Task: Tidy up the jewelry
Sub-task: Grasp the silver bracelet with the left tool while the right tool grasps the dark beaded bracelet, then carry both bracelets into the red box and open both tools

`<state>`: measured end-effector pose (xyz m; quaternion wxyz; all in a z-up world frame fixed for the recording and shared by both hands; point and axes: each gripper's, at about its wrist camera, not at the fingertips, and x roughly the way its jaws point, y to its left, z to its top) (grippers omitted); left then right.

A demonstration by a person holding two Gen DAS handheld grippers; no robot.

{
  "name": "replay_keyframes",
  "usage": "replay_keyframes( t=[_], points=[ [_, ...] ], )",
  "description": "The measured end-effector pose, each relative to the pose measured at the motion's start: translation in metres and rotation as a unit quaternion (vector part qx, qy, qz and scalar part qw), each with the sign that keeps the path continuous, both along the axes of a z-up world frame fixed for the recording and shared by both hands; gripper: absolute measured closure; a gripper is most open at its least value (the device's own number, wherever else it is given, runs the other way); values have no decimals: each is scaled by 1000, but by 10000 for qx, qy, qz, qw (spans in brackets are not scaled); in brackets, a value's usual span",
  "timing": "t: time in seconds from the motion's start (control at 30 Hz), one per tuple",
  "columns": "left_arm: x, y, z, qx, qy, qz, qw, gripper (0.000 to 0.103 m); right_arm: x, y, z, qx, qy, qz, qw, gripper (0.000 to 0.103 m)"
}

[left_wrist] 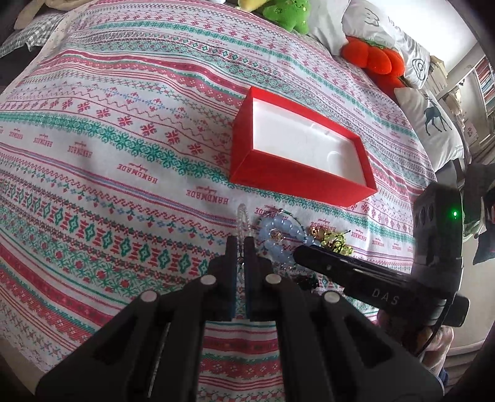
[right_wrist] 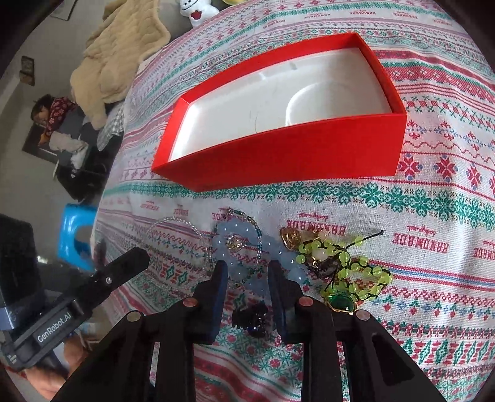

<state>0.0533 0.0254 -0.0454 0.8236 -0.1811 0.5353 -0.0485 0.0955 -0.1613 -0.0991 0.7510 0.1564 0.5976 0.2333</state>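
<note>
A red box with a bare white liner lies open on the patterned bedspread. In front of it is a jewelry pile: a pale blue bead bracelet, a thin teal bead string, a yellow-green bead bracelet, a gold heart charm and a green gem. My left gripper is shut on a clear bead bracelet. My right gripper stands open over the pile, with blue beads and the teal string between its fingers.
A dark clip lies under my right gripper. Green and orange plush toys and pillows line the far side of the bed. A beige blanket and a blue stool are beyond the bed's edge.
</note>
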Motion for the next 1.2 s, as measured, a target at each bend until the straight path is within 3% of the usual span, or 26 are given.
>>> replay_keyframes(
  t=[0.13, 0.2, 0.3, 0.87, 1.03, 1.2],
  points=[
    [3, 0, -10, 116, 162, 35, 9998, 98, 7, 4, -7, 138, 103, -67, 9998, 78],
    [4, 1, -13, 100, 214, 53, 9997, 98, 8, 6, -7, 109, 99, -72, 9999, 96],
    [4, 1, -13, 138, 203, 45, 9997, 98, 7, 8, -7, 102, 60, -73, 9999, 100],
    [4, -1, 57, -153, -800, -392, 9959, 98, -3, 0, 63, 609, -832, 152, 9946, 100],
    [17, -11, 83, -406, -1211, -563, 9902, 99, 9, -14, 88, 755, -1088, 15, 9912, 100],
    [40, -15, 86, -725, -1351, -601, 9863, 98, 32, -23, 98, 583, -1213, -175, 9907, 100]
  ],
)
